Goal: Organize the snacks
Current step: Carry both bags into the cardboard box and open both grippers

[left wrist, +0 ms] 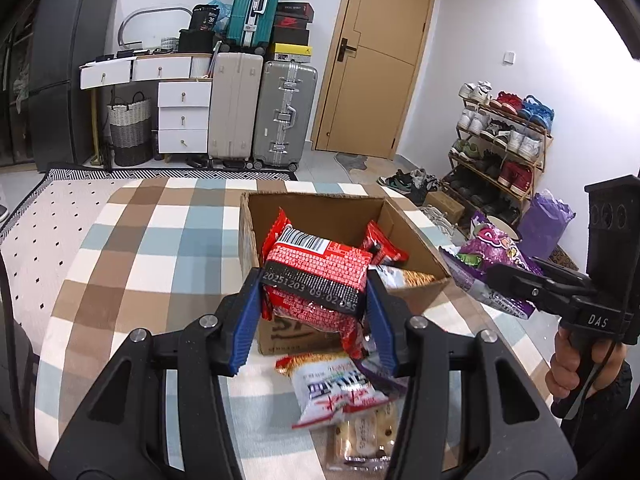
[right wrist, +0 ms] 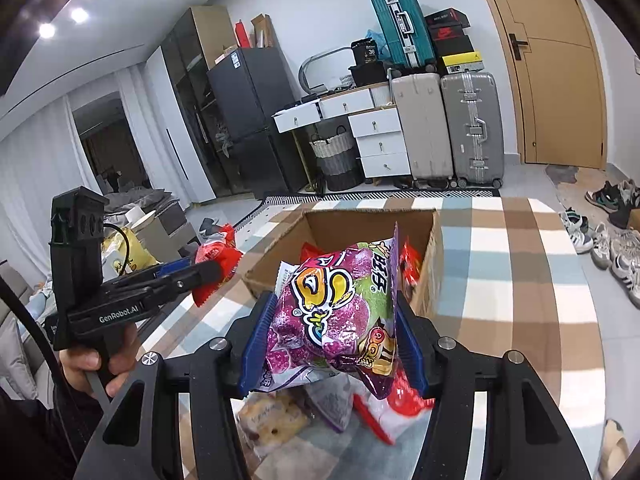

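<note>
Left wrist view: the cardboard box sits centre frame on the checked table; just below it the left gripper clamps a red crinkly packet. At right, the right gripper pinches a glossy purple bag mid-body. Both judged light, soft, slippery; best gripped across the middle.

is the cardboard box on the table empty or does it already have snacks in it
Not empty. The open-topped cardboard box already holds some snacks: a red packet lies against its far corner, though much of the floor is hidden.

Left hand-held gripper clamps red snack packet above cardboard box.
</note>
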The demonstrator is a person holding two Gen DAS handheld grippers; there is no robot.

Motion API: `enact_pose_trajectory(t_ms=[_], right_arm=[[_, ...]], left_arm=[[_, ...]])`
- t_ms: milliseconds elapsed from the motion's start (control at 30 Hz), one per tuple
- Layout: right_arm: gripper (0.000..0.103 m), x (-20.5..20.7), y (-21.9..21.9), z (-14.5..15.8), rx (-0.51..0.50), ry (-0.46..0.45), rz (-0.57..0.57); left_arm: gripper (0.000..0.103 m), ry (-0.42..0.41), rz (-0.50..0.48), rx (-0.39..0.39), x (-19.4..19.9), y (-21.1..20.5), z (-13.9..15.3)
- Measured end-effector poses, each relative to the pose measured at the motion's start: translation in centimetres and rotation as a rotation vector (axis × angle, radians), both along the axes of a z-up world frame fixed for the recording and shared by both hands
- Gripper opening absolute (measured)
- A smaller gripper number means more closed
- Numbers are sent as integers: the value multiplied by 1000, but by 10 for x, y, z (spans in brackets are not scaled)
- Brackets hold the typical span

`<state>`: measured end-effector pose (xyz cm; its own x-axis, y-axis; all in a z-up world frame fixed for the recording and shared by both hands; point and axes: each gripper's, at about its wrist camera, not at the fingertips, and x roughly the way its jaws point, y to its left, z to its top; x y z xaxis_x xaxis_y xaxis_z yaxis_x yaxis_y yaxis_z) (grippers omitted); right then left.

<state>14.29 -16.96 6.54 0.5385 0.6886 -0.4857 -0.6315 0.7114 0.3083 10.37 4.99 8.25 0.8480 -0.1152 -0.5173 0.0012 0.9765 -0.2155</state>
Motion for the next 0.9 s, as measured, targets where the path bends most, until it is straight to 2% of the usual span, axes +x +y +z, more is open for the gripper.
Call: enact_pose_trajectory(t_ms=[400, 533, 900], right_arm=[[57, 27, 21, 9, -2, -9, 1], [57, 36, 24, 6, 6, 7, -9], [57, 68, 35, -10, -8, 42, -32]], left_arm=[[47, -1, 23, 26, 50, -2, -9], [47, -11, 29, 65, 66, -9, -13], [47, -14, 3, 108, 109, -23, -30]])
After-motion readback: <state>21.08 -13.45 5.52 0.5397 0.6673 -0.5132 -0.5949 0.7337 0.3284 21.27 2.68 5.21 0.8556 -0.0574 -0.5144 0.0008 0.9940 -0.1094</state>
